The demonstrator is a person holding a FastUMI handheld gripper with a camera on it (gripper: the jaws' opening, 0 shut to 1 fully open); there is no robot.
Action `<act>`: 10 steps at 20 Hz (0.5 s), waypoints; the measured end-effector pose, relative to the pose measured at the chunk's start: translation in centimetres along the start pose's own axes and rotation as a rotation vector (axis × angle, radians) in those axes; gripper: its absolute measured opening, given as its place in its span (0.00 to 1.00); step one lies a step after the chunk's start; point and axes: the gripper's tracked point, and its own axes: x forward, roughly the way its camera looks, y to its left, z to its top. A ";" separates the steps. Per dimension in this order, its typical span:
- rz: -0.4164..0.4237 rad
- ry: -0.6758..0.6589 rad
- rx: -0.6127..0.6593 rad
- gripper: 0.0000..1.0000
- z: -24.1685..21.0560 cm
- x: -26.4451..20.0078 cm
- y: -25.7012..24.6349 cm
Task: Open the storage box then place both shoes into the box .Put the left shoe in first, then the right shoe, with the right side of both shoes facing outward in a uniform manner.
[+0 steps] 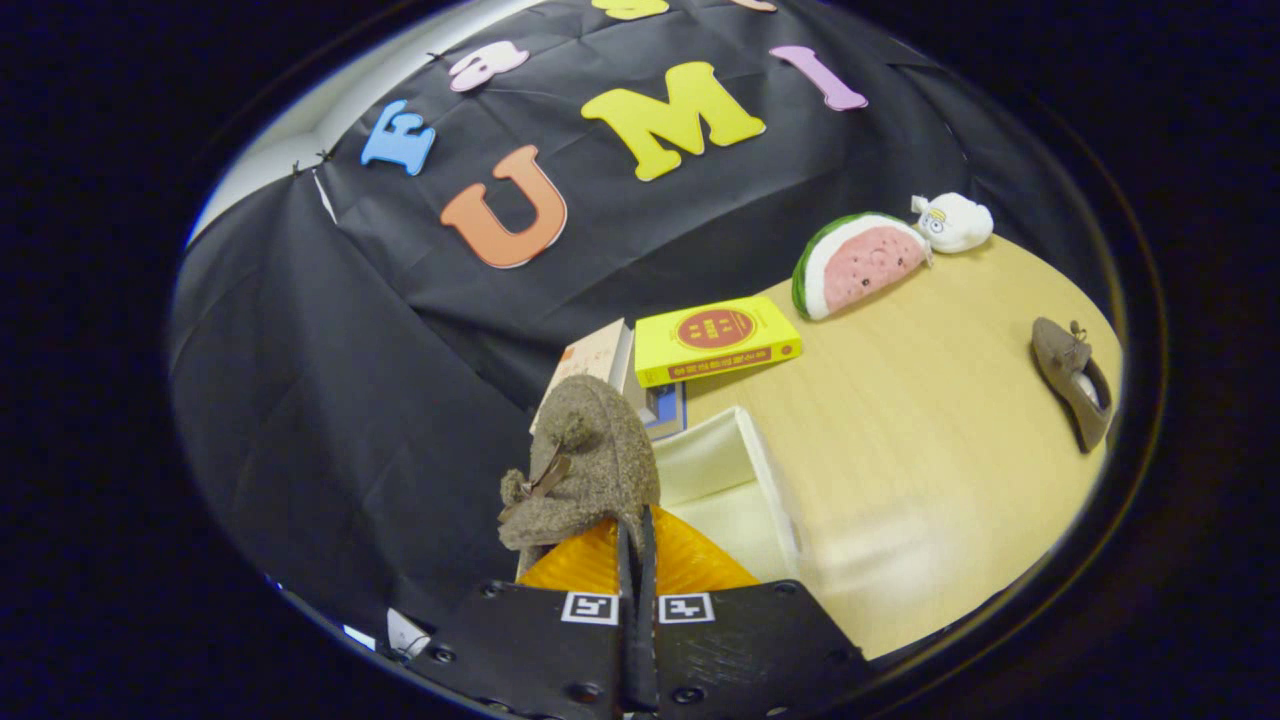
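Black cloth wall [330, 400], wooden table [920, 420]

Brown shoe [590, 450]; yellow book [716, 340]; white box [745, 480].

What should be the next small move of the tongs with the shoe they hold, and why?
Probably lower the held shoe into the open white box, just beyond the fingers. The tongs are shut on the shoe's edge, and it hangs above the box's near side. The other shoe lies far off on the table, so this one likely goes first.

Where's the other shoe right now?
The second brown shoe lies alone on the wooden table, well to the right beyond the watermelon cushion.
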 end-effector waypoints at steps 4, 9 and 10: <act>-0.021 0.059 0.036 0.00 -3.8 2.8 0.5; -0.080 0.073 0.017 0.00 -5.4 4.2 0.1; -0.091 0.081 0.010 0.03 -5.7 4.5 -0.2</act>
